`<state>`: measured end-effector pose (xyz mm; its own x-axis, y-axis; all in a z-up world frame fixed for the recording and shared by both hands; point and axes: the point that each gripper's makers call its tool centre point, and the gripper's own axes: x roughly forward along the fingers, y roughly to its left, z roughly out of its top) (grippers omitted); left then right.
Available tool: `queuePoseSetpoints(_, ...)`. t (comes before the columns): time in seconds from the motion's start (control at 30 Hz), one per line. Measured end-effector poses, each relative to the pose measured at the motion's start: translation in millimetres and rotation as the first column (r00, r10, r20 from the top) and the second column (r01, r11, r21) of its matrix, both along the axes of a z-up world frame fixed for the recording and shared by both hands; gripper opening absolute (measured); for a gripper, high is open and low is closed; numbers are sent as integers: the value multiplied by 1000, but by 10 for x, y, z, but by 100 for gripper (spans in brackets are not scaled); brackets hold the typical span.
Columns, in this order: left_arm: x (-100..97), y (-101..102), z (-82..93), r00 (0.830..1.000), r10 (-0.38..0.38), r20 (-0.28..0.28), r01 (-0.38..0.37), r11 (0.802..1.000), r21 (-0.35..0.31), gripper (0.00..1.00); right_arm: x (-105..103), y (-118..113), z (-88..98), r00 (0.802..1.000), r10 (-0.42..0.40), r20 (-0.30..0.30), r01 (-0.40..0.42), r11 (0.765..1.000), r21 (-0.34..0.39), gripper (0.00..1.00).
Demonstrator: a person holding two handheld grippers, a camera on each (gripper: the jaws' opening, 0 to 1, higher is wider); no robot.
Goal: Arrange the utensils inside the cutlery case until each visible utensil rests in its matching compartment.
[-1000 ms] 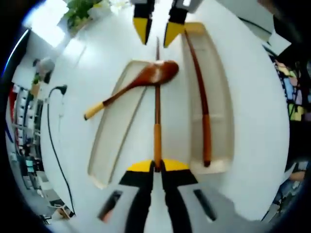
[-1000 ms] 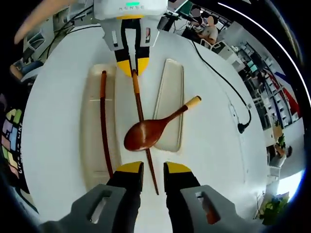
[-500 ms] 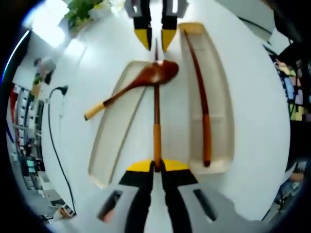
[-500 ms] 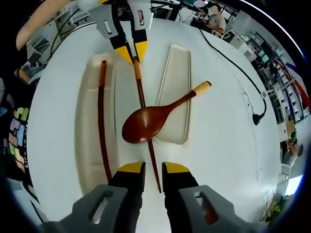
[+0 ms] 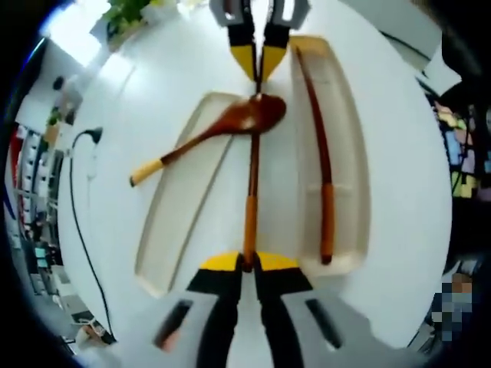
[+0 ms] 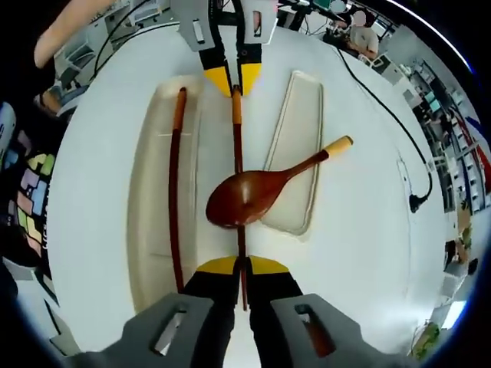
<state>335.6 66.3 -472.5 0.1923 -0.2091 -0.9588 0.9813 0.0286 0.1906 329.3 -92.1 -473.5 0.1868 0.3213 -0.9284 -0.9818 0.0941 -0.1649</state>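
Left gripper [image 5: 248, 264]: jaws closed on the light-handled end of a loose wooden chopstick [image 5: 251, 201]. Right gripper [image 6: 240, 266]: jaws pinched on the same chopstick's dark tip end. So the stick is held at both ends, one gripper facing the other, each showing at the top of the other's view.

Where the stick sits: it runs along the bare white table [image 5: 399, 192] strip between 2 cream case sections, not in either one. It passes under the bowl of a wooden spoon [image 5: 230, 125].

Containers, outward from the grippers:
- Long tray [image 5: 354, 153], to the right in the left gripper view: holds 1 chopstick [image 5: 318, 153], lying lengthwise, settled. A low divider crosses near its handle end.
- Narrower tray [image 5: 165, 253], to the left in the left gripper view: nothing fully inside. The spoon lies slantwise across it, bowl overhanging the inner edge onto the gripped stick, light handle tip sticking out past the outer edge over the table.

Progress, as a judgement: approx. a third done. 1 chopstick is home. Left to do: move the gripped chopstick into the long tray beside its mate, then straighten the spoon so it rests wholly inside the narrower tray. Spoon's bowl may shift when the stick beneath it lifts.

Bkgd: a black cable [image 6: 383, 107] trails across the table.
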Motion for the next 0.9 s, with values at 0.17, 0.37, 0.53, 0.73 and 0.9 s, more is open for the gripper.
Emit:
queuePoseSetpoints(0.17,1,-10,11,999,14,35,-11,998,-64,6,-3,6,17,986,-13,168,15,1000,-10,1)
queuePoseSetpoints(0.37,-13,1,9,994,-4,110,11,998,-66,6,28,20,7,984,-14,178,23,998,-51,1)
queuePoseSetpoints(0.53,-7,11,11,992,-41,120,49,997,-61,6,-15,24,4,986,32,164,-21,998,-66,0)
queuePoseSetpoints(0.73,-27,-56,92,993,-46,109,55,996,-77,6,-2,-36,94,981,40,191,-28,997,-68,0)
queuePoseSetpoints(0.9,-87,-150,187,991,-68,113,78,993,-92,6,-84,-122,189,976,52,213,-34,995,-90,0)
